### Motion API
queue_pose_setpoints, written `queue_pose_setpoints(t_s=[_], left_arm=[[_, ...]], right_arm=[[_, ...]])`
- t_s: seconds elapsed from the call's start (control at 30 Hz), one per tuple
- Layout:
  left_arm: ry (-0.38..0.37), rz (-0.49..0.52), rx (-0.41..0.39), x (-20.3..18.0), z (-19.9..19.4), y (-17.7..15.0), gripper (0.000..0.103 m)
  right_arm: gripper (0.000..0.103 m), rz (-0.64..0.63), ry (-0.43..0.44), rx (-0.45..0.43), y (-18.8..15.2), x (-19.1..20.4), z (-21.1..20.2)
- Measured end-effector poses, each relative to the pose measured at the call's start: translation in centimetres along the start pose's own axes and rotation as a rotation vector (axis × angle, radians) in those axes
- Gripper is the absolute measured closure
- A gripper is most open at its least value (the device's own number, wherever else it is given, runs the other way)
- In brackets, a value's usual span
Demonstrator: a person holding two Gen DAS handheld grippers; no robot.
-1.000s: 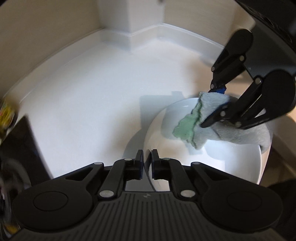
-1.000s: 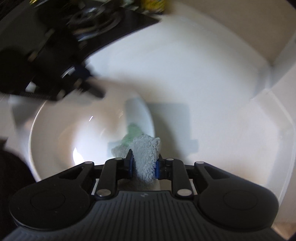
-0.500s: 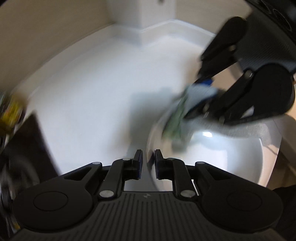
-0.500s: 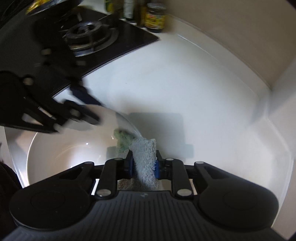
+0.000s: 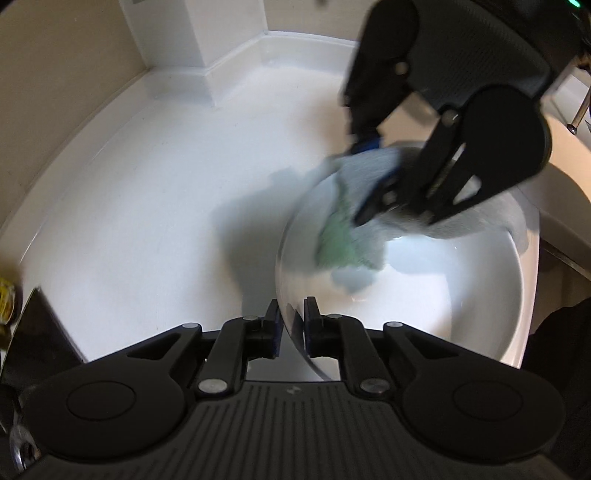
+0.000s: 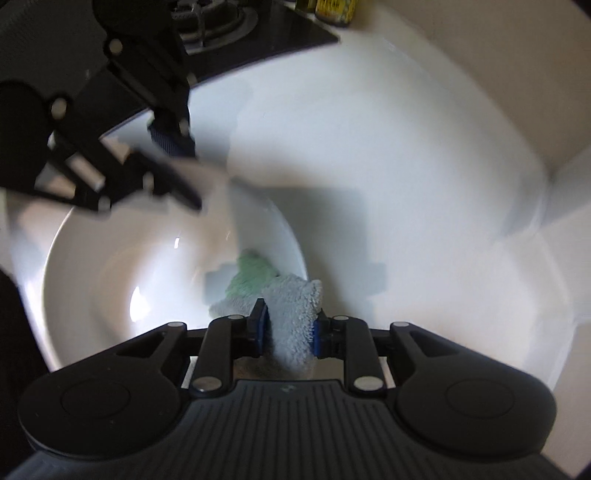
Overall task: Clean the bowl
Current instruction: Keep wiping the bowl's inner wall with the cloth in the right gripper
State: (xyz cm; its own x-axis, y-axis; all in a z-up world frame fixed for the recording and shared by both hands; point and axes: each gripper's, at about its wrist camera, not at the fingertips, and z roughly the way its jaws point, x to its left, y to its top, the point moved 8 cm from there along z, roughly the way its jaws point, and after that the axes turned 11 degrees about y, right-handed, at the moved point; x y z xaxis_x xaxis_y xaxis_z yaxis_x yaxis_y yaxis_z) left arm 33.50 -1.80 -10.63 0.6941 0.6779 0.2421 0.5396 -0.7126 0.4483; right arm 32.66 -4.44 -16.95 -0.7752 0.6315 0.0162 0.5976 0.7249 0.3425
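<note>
Left wrist view: the left gripper (image 5: 291, 326) stays clamped on the white bowl's (image 5: 461, 314) near rim, above the counter (image 5: 147, 206); the right gripper (image 6: 288, 334), pinching the grey-green cloth (image 6: 291, 314), has swept along the inner wall (blur suggests wiping continues).

Motion blurs the cloth (image 5: 343, 229) and bowl rim (image 6: 258, 177) — jars (image 6: 332, 11) cut off by the top edge.

Glossy white bowl (image 5: 424, 314), fluffy terry cloth (image 6: 293, 310)
</note>
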Motion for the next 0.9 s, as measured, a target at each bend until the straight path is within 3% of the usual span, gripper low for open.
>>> queue_pose_setpoints(t_s=[0.13,0.2,0.3,0.47,0.67,0.9], left_arm=[[0.062,-0.196,0.028,1.4,-0.6,-1.1,0.089],[0.081,-0.231,0.020,1.2,-1.0,-1.9,0.086],[0.091,-0.204,0.015,0.6,-1.4,-2.5,0.091],[0.032,-0.119,0.017,1.0,0.1,-1.3,0.094],[0.041,-0.072,0.019,0.9,0.6,0.1,0.093],[0.072,-0.162,0.015,1.1,1.2,0.3,0.094]], right_arm=[[0.086,0.025,0.035,-0.018,-0.5,0.4,-0.4],[0.086,0.039,0.058,-0.021,-1.0,0.6,-0.7],[0.085,0.061,0.093,-0.025,-1.7,0.8,-1.0],[0.088,0.096,0.151,-0.031,-2.7,1.1,-1.6],[0.088,0.052,0.017,-0.084,-0.6,1.1,-1.6],[0.088,0.029,-0.039,-0.136,0.0,2.3,-2.5]])
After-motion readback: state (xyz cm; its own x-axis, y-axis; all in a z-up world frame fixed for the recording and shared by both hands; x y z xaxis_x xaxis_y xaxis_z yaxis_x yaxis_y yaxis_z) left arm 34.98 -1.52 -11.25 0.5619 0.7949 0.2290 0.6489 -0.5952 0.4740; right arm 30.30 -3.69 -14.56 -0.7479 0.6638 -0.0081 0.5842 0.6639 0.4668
